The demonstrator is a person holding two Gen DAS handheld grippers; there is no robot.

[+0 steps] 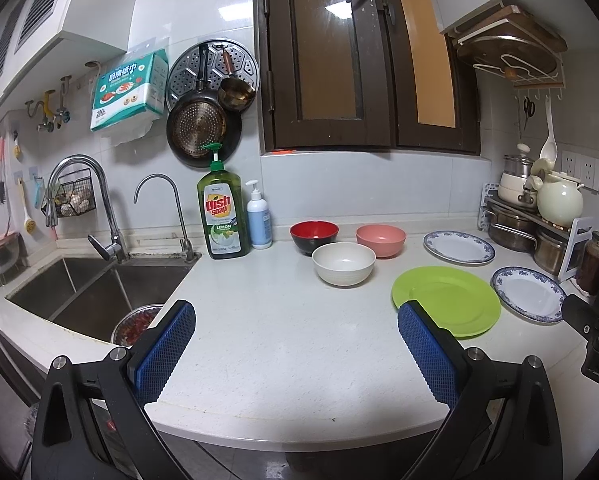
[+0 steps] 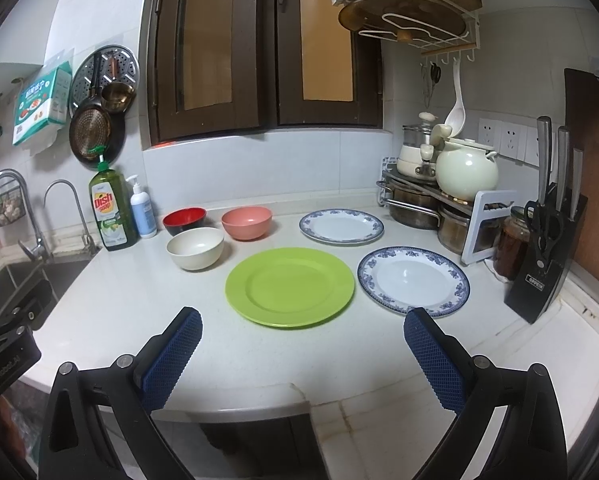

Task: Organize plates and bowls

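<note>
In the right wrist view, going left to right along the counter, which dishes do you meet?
Red and black bowl → white bowl → pink bowl → green plate → far blue-rimmed plate → near blue-rimmed plate.

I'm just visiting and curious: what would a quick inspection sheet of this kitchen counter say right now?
Surface: white countertop, dry-looking, bare in front.
Job's things: red-and-black bowl, pink bowl, cream bowl, green plate, two blue-rimmed plates; all separate, none stacked.
Clutter: dish soap bottle, pump bottle, knife block, jar, pots on rack.
Grippers: left hand-held gripper and right hand-held gripper open, holding nothing.
Cables: nothing seen.
Surroundings: sink, window, hanging pans.
</note>
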